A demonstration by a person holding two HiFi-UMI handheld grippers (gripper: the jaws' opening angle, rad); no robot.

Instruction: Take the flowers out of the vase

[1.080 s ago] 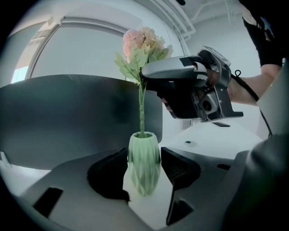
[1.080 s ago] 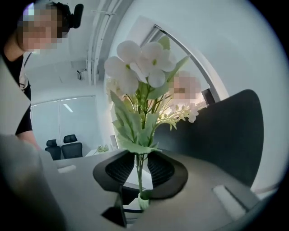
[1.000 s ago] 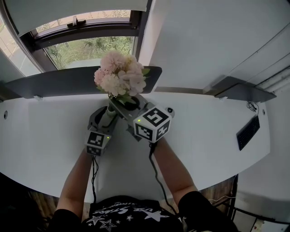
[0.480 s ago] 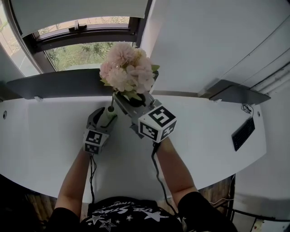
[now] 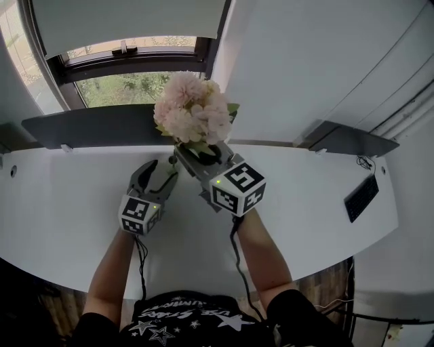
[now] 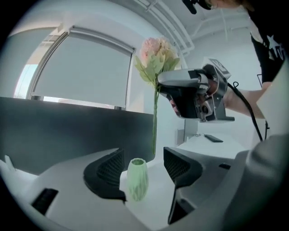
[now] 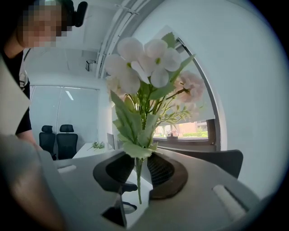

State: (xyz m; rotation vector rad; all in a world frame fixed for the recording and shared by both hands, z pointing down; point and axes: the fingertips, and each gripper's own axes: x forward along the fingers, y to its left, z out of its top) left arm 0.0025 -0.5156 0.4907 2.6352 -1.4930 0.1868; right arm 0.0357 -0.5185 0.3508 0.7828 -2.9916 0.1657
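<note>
r tongs (image 7: 137, 173) clenched on flower stems (image 7: 137, 182) — l tongs (image 6: 143, 155) just opening wide, vase (image 6: 137, 180) btwn, ungripped.

The white table (image 5: 325, 203) is curved, and a dark grey panel (image 5: 95, 125) runs along its far edge at 10 o'clock. At 11 o'clock a window (image 5: 129, 85) under a white blind (image 5: 129, 20) shows green trees in daylight. The white wall (image 5: 305, 68) stands at 1 o'clock.

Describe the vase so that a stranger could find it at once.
On the white table, find the left gripper, whose jaws have just been opening. Between them stands the vase. Unlike the flowers held higher in the right gripper, it is small, pale green and ribbed.
</note>
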